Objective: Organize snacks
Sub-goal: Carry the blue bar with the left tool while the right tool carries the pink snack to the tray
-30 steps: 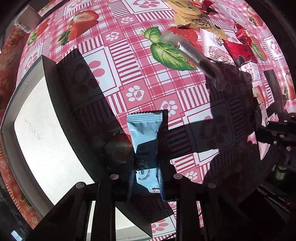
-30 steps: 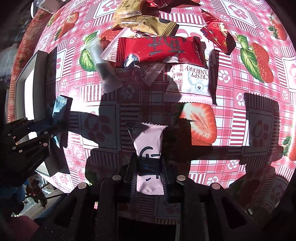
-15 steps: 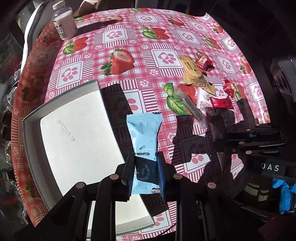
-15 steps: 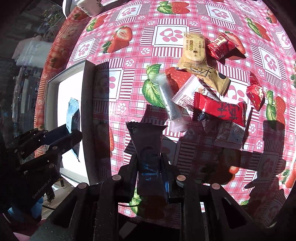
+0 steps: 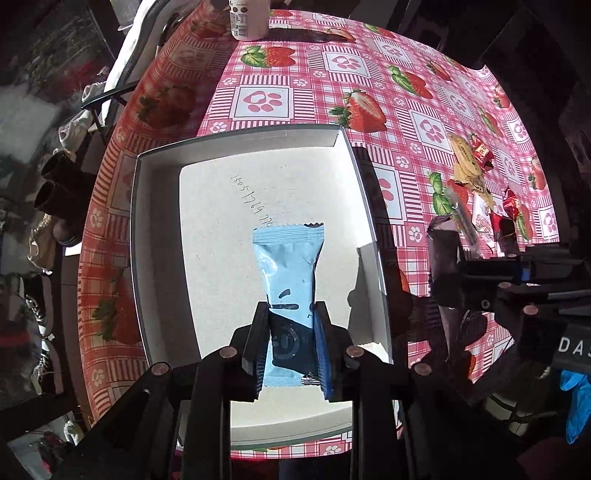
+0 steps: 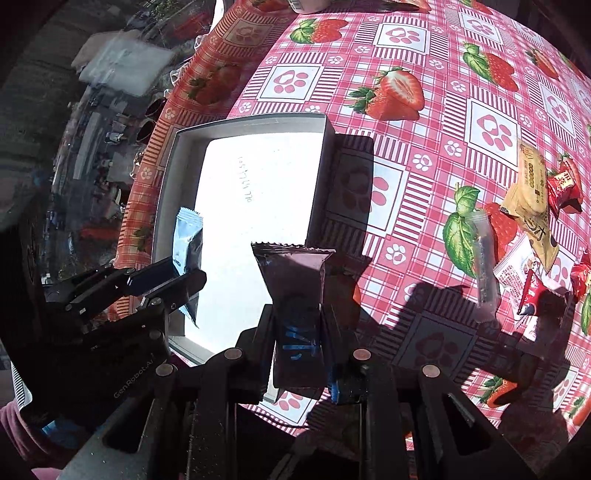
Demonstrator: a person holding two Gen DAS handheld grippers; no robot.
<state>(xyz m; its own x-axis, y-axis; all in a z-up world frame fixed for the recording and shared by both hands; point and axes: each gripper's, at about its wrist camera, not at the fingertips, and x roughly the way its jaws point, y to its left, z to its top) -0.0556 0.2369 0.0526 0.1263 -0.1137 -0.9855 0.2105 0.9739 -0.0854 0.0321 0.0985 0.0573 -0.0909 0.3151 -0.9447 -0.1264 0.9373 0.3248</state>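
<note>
Left tongs (image 5: pixel 290 341) clamp a light-blue snack packet (image 5: pixel 288 280) right over the white box (image 5: pixel 155 236). Right tongs (image 6: pixel 299 345) grip a dark packet (image 6: pixel 295 280) above the box's right edge; loose snacks (image 6: pixel 532 206) lie on the counter (image 6: pixel 406 177), well right of the box.

"GenRobot.AI" marks the left gripper (image 6: pixel 186 282).

White bottle (image 5: pixel 246 17) on strawberry tablecloth (image 5: pixel 347 66)

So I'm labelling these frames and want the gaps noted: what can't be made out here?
- Right view: pale packet is backlit, so its print is unreadable.
- Left view: light blue snack packet has its lower logo shaded by the fingers.
- Both views: handwriting in white shallow box too small.
</note>
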